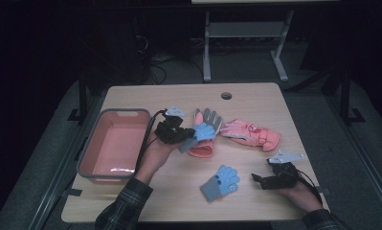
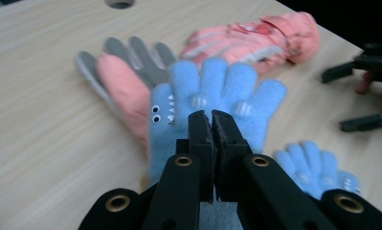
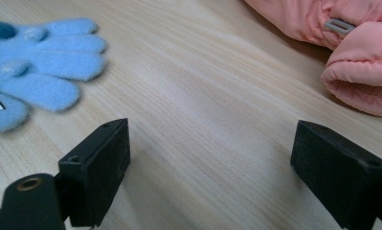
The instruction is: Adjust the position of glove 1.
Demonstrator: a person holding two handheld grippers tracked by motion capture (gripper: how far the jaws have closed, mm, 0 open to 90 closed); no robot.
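Nearby — pink bin (image 1: 113, 143) beside left gripper (image 1: 191, 133).

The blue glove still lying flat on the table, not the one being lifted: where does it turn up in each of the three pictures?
High view: the blue glove lies in the lower middle of the table, between the two hands.
Left gripper view: it sits at the lower right, beyond the closed jaws.
Right gripper view: it is at the upper left, fingers pointing right.
Shared landmark: the pink mitten, on the table beyond the glove.
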